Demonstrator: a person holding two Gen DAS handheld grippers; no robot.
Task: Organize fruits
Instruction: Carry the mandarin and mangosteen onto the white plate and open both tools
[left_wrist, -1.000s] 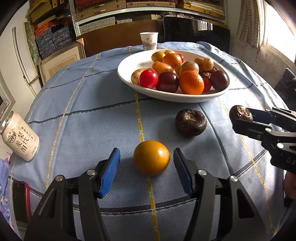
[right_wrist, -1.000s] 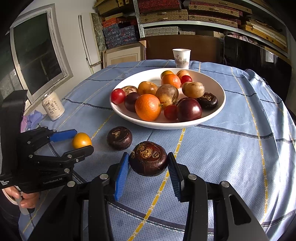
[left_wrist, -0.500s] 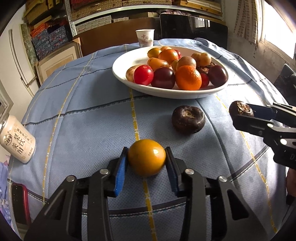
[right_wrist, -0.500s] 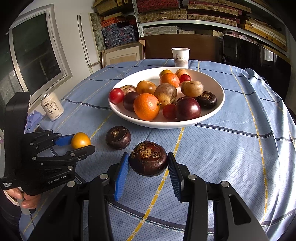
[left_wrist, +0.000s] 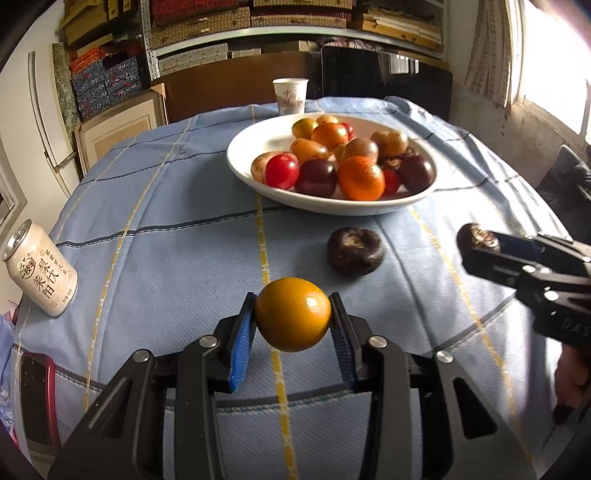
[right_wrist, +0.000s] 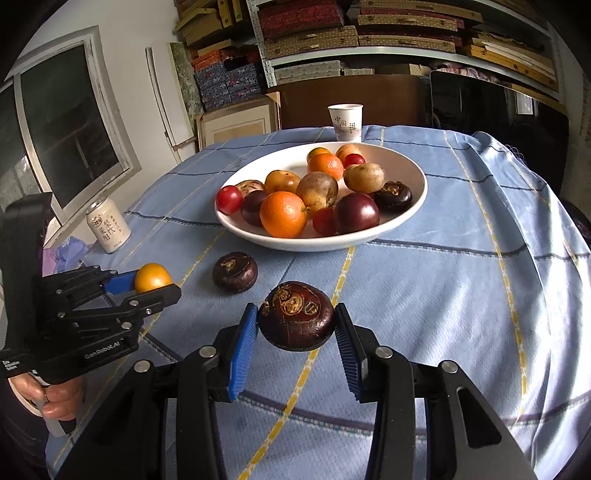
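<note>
Fruits (left_wrist: 351, 162) overlap in the bowl (left_wrist: 243, 147), hiding those behind.

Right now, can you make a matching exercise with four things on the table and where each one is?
Things:
1. yellow fruit
2. paper cup
3. drink can
4. orange

Places:
A. behind the bowl
B. in the bowl
C. between the left gripper jaws
D. at the table's left edge

Pairs: 1-C, 2-A, 3-D, 4-B
</note>
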